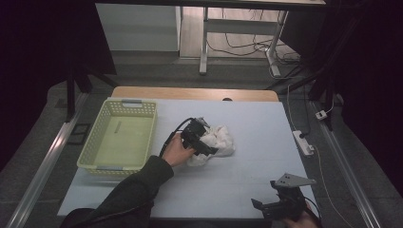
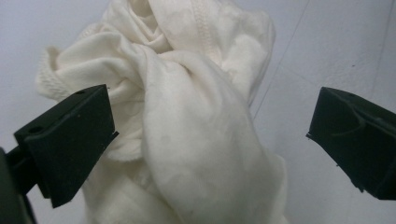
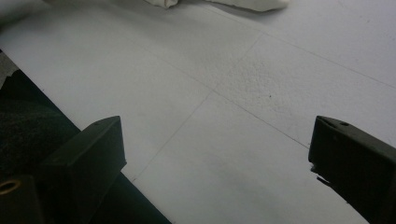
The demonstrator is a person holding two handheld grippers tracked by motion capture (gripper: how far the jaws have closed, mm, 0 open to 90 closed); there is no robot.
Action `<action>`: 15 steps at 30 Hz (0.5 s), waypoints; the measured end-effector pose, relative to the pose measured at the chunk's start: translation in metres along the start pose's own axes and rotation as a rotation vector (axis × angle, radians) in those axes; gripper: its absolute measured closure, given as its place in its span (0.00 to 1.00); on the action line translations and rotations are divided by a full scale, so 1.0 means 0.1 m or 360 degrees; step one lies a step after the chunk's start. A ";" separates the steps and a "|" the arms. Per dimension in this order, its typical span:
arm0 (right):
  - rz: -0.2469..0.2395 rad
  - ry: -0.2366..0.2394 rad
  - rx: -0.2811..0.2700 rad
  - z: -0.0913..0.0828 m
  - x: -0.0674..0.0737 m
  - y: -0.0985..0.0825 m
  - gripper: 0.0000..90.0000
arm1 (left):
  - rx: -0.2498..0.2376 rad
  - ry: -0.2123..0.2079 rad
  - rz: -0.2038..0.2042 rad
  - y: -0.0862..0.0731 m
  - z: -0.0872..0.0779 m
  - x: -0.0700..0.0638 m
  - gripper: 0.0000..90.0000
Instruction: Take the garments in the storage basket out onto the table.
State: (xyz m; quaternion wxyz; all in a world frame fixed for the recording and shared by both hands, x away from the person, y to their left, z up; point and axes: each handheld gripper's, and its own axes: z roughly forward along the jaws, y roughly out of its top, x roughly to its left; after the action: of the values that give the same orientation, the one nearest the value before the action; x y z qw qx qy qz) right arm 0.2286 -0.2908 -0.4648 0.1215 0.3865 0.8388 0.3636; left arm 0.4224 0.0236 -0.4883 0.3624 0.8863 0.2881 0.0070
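A crumpled white cloth (image 1: 219, 141) lies bunched in the middle of the pale grey table (image 1: 252, 175). My left gripper (image 1: 207, 142) hangs right over its left side, held by a hand in a dark sleeve. In the left gripper view the cloth (image 2: 187, 121) rises between the two wide-apart jaws, so my left gripper (image 2: 210, 126) is open around it. My right gripper (image 1: 268, 205) rests at the table's near right edge, open. Between its jaws in the right gripper view there is bare table (image 3: 219, 140), and the cloth's edge (image 3: 252, 3) shows far off at the top.
A pale yellow plastic basket (image 1: 92, 153), empty, stands at the table's left side. A wooden strip (image 1: 195, 93) runs along the far edge. A white power strip (image 1: 303, 142) and cables lie on the floor to the right.
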 end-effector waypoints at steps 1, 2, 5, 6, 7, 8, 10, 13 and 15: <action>-0.0002 -0.0002 -0.0001 0.00 0.00 0.00 0.04 | 0.0003 -0.0006 -0.0001 0.01 -0.02 0.00 0.00; -0.0003 -0.0003 0.0000 0.00 0.00 0.00 0.04 | 0.0005 -0.0008 0.0002 0.02 -0.04 0.00 0.00; -0.0004 -0.0003 0.0000 0.00 0.00 0.00 0.04 | 0.0005 -0.0014 0.0014 0.03 -0.09 0.00 0.00; -0.0002 -0.0003 0.0000 0.00 0.00 0.00 0.04 | 0.0004 -0.0020 0.0015 0.03 -0.11 0.00 0.00; 0.0000 -0.0002 0.0000 0.00 0.00 0.00 0.04 | 0.0003 -0.0027 0.0026 0.03 -0.13 -0.01 0.00; 0.0001 -0.0002 0.0000 0.00 0.00 0.00 0.04 | -0.0005 -0.0029 0.0023 0.03 -0.15 -0.01 0.00; 0.0003 -0.0003 -0.0001 0.00 0.00 0.00 0.04 | -0.0022 -0.0050 0.0024 0.02 -0.19 -0.02 0.00; 0.0003 -0.0005 -0.0003 0.00 0.00 0.00 0.04 | -0.0039 -0.0065 0.0029 -0.01 -0.24 -0.04 0.00; 0.0003 -0.0004 -0.0008 0.00 0.00 0.00 0.04 | -0.0050 -0.0057 0.0039 -0.03 -0.27 -0.04 0.00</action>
State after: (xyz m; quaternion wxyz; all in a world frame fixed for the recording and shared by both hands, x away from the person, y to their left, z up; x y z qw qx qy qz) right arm 0.2284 -0.2911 -0.4646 0.1233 0.3874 0.8374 0.3652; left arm 0.4110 0.0406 -0.4694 0.3813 0.8840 0.2706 -0.0001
